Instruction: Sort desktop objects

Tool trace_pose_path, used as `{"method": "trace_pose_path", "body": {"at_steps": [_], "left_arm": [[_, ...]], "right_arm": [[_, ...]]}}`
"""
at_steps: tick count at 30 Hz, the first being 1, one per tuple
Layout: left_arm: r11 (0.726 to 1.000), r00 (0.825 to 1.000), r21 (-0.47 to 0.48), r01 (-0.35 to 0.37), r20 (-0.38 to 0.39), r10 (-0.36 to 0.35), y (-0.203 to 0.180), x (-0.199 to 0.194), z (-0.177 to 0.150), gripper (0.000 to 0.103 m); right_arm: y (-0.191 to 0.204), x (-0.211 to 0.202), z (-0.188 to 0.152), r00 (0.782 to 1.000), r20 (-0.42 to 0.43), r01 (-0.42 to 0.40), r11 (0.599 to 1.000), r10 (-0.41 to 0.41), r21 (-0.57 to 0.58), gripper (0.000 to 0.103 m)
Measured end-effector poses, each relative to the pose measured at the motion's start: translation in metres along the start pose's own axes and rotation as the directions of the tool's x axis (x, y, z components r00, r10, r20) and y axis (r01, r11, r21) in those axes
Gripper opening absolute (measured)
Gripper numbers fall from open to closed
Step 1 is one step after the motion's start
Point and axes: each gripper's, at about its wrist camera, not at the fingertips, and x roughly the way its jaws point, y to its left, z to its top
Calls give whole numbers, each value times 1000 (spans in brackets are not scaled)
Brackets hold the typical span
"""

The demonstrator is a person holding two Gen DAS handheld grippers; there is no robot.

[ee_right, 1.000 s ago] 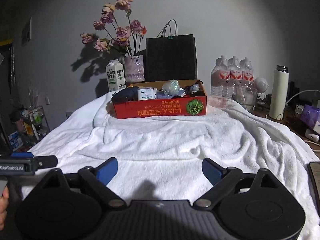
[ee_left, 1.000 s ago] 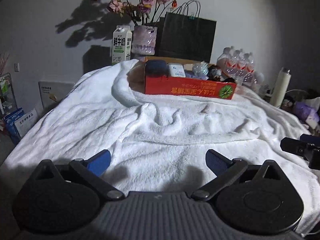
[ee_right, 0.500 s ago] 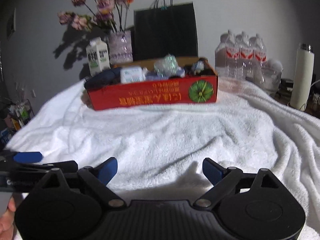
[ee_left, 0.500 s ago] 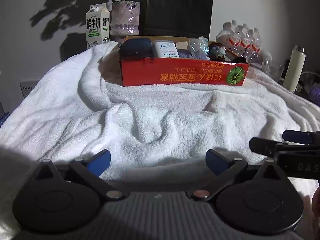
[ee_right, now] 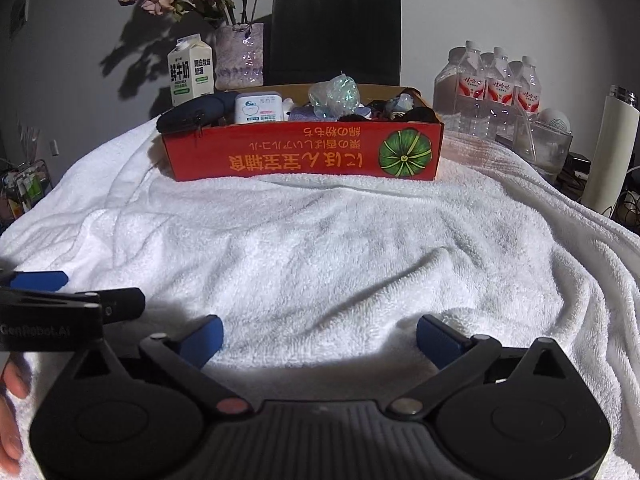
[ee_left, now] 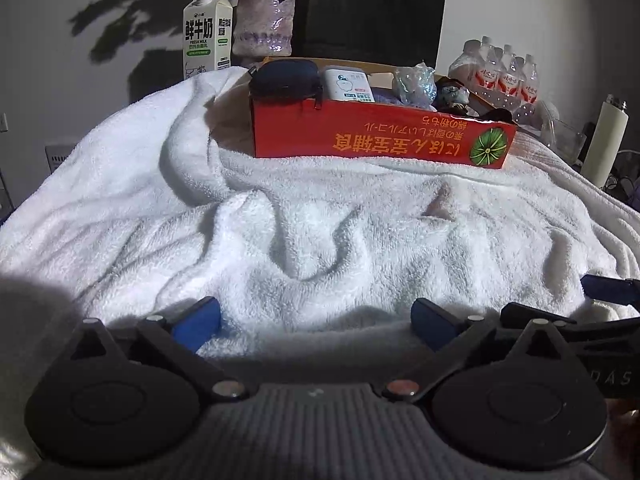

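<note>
A red cardboard box (ee_left: 380, 136) (ee_right: 304, 156) sits at the far middle of a white towel (ee_left: 320, 220) (ee_right: 340, 248). It holds a dark zip pouch (ee_left: 284, 78) (ee_right: 196, 114), a white packet (ee_left: 346, 84) (ee_right: 258, 108), a crumpled clear wrapper (ee_left: 414, 82) (ee_right: 334, 94) and other small items. My left gripper (ee_left: 314, 320) is open and empty, low over the near towel. My right gripper (ee_right: 320, 336) is open and empty, beside it to the right. Each shows at the edge of the other's view.
Behind the box stand a milk carton (ee_left: 207, 36) (ee_right: 189, 72), a vase of flowers (ee_right: 240, 56), and a black paper bag (ee_left: 376, 12) (ee_right: 336, 28). Water bottles (ee_right: 492, 84), a glass container (ee_right: 540, 144) and a white flask (ee_right: 610, 148) stand at the right.
Both grippers have moved forward and lower toward the red box, which now looks larger. Both stay open and empty.
</note>
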Motion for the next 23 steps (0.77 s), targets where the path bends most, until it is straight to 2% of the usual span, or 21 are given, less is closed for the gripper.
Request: {"method": "trace_pose_path", "body": {"at_steps": [23], "left_arm": [[1000, 1000, 1, 1, -1, -1, -4, 1, 0, 103]], "right_arm": [[1, 0, 0, 1000, 0, -1, 1000, 1, -3, 103]]}}
